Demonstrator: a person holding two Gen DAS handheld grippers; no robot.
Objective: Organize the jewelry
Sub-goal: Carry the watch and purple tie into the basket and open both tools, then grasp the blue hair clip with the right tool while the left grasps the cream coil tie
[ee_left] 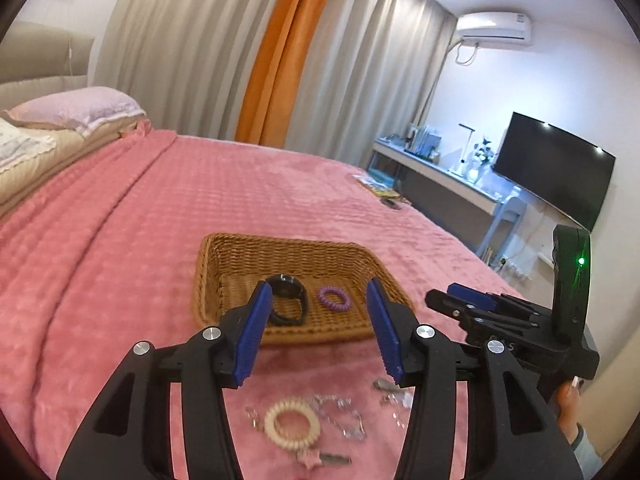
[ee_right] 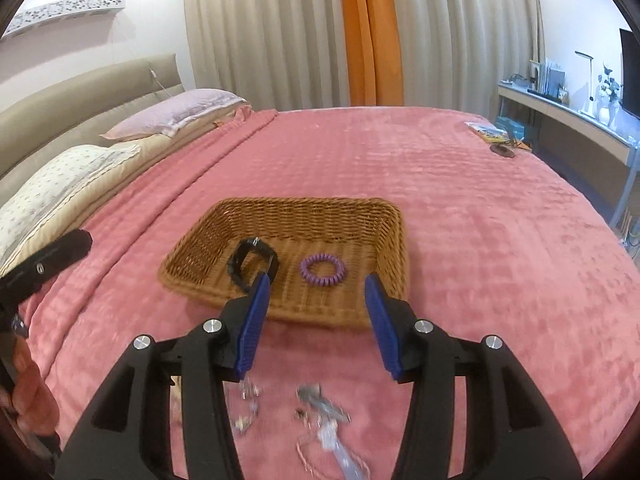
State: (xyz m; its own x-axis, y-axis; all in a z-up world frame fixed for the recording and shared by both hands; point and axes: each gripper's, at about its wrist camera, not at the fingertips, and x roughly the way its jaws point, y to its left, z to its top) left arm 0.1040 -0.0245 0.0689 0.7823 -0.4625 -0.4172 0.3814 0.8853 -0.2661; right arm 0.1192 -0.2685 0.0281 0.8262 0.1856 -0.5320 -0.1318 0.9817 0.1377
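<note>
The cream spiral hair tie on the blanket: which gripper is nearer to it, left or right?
Left. The left gripper hangs open right above the cream spiral hair tie. The right gripper is open further right, over the small metal pieces.

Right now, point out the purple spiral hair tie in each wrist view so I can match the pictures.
Left wrist view: the purple spiral hair tie lies inside the brown wicker basket, just right of centre.
Right wrist view: same hair tie on the basket floor, centre of frame.
Shared landmark: the black wristwatch lies immediately to its left in both.
</note>
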